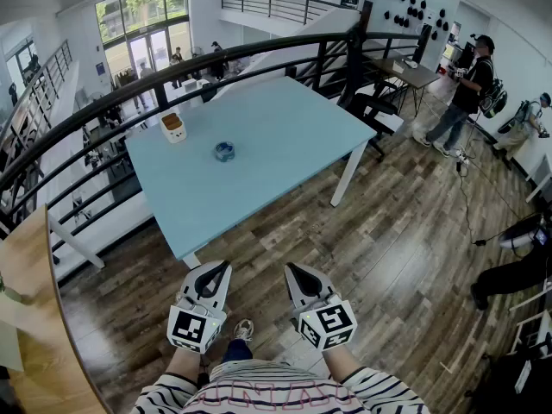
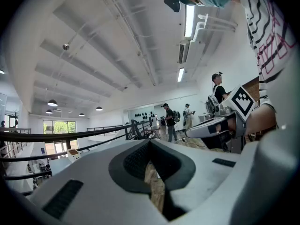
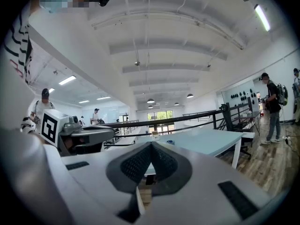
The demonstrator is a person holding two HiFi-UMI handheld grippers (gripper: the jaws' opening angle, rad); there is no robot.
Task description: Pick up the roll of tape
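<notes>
The roll of tape [image 1: 224, 151], small and blue, lies on the light blue table [image 1: 285, 162] a little left of its middle; in the right gripper view the tape [image 3: 170, 142] is a small blue spot far ahead. My left gripper [image 1: 221, 272] and right gripper [image 1: 293, 272] are held side by side over the wooden floor, short of the table's near corner and well away from the tape. Both are shut with nothing between the jaws. In the left gripper view the left gripper [image 2: 149, 143] points level, with the right gripper [image 2: 206, 125] beside it.
A small white box with a brown top [image 1: 173, 126] stands on the table left of the tape. A black railing [image 1: 172, 67] curves behind the table. People stand at the far right [image 1: 466, 89]. A wooden panel [image 1: 30, 317] is at my left.
</notes>
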